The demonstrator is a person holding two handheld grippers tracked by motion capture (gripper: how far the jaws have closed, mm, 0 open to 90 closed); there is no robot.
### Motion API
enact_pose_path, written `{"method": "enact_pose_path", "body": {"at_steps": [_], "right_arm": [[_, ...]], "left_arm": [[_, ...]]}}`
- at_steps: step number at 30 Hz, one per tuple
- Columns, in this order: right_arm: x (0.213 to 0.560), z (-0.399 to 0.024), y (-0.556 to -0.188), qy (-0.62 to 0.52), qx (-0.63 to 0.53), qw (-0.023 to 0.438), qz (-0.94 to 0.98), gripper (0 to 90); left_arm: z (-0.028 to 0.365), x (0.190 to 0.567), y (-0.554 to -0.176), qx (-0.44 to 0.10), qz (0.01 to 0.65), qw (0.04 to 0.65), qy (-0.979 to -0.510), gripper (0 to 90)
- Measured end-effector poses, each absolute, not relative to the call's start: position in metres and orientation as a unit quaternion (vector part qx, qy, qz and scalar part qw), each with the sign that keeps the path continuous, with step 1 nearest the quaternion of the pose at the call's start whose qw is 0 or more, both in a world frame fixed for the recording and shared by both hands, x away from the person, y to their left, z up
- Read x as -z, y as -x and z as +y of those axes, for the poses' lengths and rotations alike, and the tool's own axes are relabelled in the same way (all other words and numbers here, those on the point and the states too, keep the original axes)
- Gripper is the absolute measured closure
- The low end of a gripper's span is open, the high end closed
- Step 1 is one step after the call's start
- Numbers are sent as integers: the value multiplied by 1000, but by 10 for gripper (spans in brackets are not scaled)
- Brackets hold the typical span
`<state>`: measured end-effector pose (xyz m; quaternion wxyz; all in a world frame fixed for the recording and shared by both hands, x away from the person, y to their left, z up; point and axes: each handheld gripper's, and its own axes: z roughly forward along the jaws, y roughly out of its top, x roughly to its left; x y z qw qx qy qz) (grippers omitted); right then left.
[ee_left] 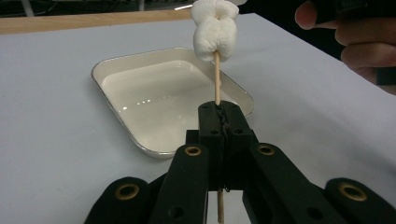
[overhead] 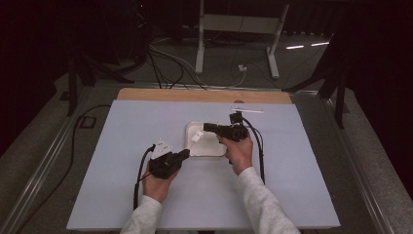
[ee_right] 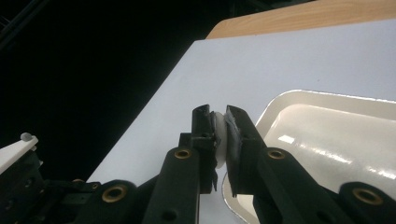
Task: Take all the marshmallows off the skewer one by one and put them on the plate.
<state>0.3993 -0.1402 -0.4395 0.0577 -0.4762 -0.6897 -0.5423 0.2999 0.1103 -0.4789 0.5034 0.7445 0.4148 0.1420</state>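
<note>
Low in the middle of the left gripper view, the left gripper (ee_left: 219, 116) is clamped on a thin wooden skewer (ee_left: 216, 77) that stands upright, with white marshmallows (ee_left: 215, 28) stacked at its top edge. Behind it lies a shallow cream tray (ee_left: 116, 70) on the pale table (ee_left: 56, 140). In the right gripper view, center frame, the right gripper (ee_right: 218, 128) pinches one white marshmallow (ee_right: 218, 140) just beside the tray's corner.

Both grippers' fingers (ee_left: 219, 122) clamped shut
</note>
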Motion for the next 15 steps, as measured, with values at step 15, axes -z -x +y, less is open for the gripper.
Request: {"method": "enact_pose_path", "body": {"at_steps": [15], "right_arm": [[438,-135,-397,473,531,-4,-703,867]], "left_arm": [[112,477,-299,-133,420,499,-747,900]]}}
